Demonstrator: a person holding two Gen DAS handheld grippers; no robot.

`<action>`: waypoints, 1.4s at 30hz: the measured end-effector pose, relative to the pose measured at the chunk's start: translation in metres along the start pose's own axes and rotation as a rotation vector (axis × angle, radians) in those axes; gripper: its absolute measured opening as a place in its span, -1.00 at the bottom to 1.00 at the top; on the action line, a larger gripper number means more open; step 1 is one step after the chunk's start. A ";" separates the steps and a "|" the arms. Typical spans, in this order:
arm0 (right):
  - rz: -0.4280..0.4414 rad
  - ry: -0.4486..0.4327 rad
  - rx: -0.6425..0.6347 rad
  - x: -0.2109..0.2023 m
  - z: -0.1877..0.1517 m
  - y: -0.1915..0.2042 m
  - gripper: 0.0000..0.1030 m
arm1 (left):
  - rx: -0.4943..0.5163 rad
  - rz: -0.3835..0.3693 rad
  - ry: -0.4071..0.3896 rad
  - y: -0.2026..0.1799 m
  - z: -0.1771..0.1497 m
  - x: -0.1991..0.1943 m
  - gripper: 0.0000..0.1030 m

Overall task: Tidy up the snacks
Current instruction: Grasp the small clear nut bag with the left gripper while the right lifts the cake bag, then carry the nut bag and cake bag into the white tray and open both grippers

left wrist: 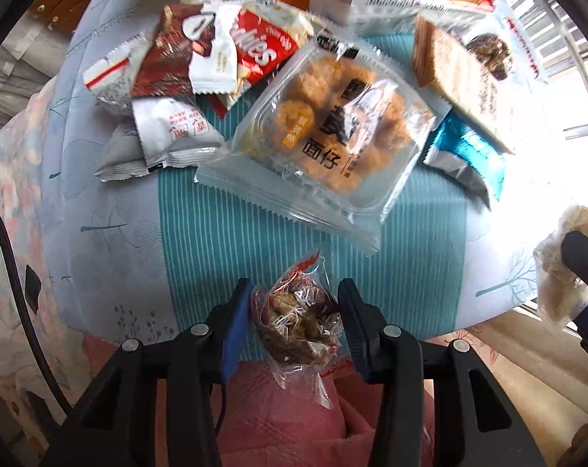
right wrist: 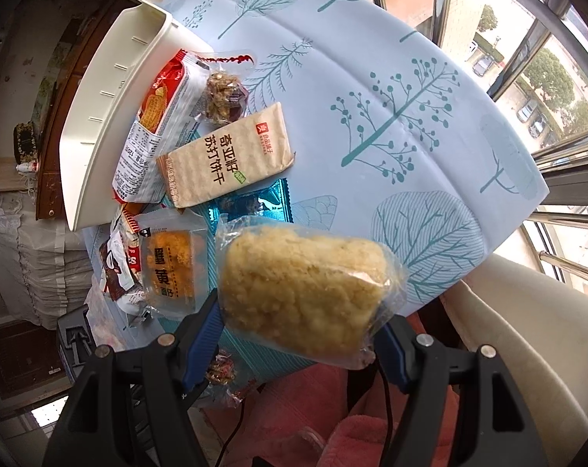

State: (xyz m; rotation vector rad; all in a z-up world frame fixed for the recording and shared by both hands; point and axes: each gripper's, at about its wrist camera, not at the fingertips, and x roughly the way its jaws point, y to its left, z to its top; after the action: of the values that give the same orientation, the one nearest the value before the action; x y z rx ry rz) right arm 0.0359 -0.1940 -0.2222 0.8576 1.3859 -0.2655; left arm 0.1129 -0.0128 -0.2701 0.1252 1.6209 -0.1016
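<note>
We hold one snack in each gripper above the near edge of the table [right wrist: 371, 58]. The left gripper [left wrist: 296, 325] has its jaws closed on a small clear-wrapped nut cluster [left wrist: 298, 323]; the right gripper [right wrist: 298, 330] is clamped on a pale crumbly cake [right wrist: 305, 288] in clear film. To do this well, we should keep both grips gentle (the cake looks likely to crumble) and carry each to the white bin [right wrist: 111, 116] at the far side, clearing the loose packets. The cake's long axis runs across the jaws, left to right; the cluster's twisted ends point toward and away from us.
</note>
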 end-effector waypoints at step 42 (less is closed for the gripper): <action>0.096 -0.435 -0.528 -0.075 0.042 0.128 0.38 | -0.026 -0.141 -0.532 0.016 0.108 -0.213 -0.15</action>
State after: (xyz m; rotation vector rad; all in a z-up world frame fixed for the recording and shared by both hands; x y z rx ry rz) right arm 0.1322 -0.1586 -0.1071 0.3916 0.9372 -0.0021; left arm 0.2334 -0.0164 -0.0632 -0.0366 1.0972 -0.2043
